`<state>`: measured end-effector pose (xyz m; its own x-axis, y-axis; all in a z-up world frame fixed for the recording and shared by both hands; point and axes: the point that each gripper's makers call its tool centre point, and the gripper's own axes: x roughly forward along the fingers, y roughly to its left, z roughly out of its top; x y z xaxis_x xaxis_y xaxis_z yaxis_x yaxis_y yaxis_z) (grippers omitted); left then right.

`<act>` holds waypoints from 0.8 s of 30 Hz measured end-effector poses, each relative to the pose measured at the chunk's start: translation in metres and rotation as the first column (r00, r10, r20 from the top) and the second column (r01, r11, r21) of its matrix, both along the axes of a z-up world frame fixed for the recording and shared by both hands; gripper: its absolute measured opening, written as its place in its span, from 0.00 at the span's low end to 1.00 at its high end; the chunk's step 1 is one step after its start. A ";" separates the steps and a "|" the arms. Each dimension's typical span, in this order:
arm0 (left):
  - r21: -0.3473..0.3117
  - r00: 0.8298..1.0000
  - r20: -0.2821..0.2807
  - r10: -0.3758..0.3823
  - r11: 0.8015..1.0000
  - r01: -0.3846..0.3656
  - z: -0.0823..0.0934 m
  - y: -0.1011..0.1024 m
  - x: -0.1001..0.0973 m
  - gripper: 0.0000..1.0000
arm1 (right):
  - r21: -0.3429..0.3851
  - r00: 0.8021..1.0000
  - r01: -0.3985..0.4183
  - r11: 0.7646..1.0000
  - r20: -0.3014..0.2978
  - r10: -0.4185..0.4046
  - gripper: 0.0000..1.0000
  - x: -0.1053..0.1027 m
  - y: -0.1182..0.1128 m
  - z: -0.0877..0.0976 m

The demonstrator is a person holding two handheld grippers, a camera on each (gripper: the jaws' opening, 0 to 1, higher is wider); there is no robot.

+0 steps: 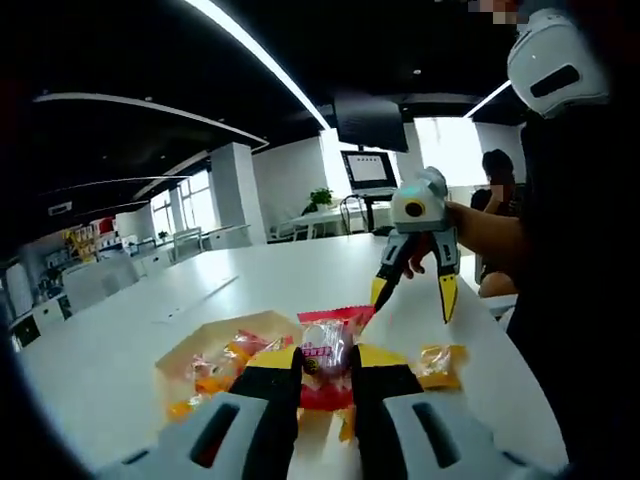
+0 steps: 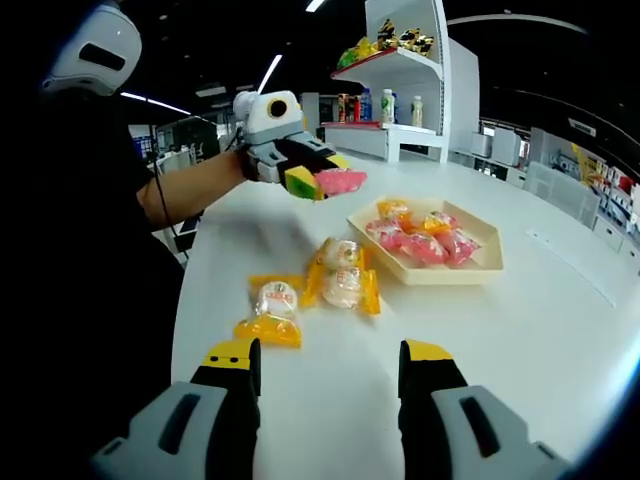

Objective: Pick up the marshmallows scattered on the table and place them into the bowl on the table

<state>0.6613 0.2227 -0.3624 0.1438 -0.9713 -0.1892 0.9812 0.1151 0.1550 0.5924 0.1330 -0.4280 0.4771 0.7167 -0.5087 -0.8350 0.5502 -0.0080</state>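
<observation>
**rigpilot_07:** Over the white round table (image 2: 330, 400) right now, my left gripper (image 1: 327, 372) has its jaws closed on a pink-wrapped marshmallow packet (image 1: 325, 345), held up in the air short of the shallow beige hexagonal bowl (image 2: 487, 262). From the right gripper view it hangs just off the bowl's near corner, not above it yet. My right gripper (image 2: 328, 372) is wide open with nothing in it, hovering near two yellow-wrapped marshmallow packets (image 2: 342, 272) lying side by side and touching, with a third yellow-wrapped marshmallow packet (image 2: 272, 308) just beside them. Any tips for the drop?

**servo_sam:** I'd say carry the pink one further across until it's properly over the middle of the bowl, then come down low before opening. That bowl looks shallow and already has a heap of pink and orange packets in it, so a high release could bounce out, I reckon.

**rigpilot_07:** Makes sense. And the crinkly wrapper?

**servo_sam:** Probably clings to a jaw. Open fully and lift straight up. Then send the right one at the lone yellow packet first, since the touching pair looks easy to double-grab.
</observation>
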 end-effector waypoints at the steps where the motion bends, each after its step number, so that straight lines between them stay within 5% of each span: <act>1: -0.003 1.000 0.005 0.021 1.000 -0.021 0.001 0.001 0.005 0.19 | 0.001 1.000 0.000 1.000 -0.001 0.000 0.54 0.000 0.000 -0.001; 10: -0.035 0.992 0.016 0.128 0.991 -0.127 0.006 0.005 0.029 0.19 | 0.006 1.000 0.005 1.000 -0.005 -0.005 0.54 0.000 0.000 -0.003; 14: -0.040 0.976 0.048 0.213 0.977 -0.211 0.008 0.009 0.045 0.19 | 0.005 1.000 0.003 1.000 -0.006 -0.003 0.54 -0.001 0.000 -0.004; 24: -0.092 0.941 0.013 0.339 0.937 -0.337 0.022 0.018 0.077 0.19 | 0.007 1.000 0.008 1.000 -0.006 -0.008 0.54 -0.001 -0.001 -0.004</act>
<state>0.7379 0.2409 -0.3409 0.4706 -0.8770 -0.0975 0.8774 0.4534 0.1569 0.5910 0.1319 -0.4317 0.4798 0.7166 -0.5062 -0.8307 0.5567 0.0007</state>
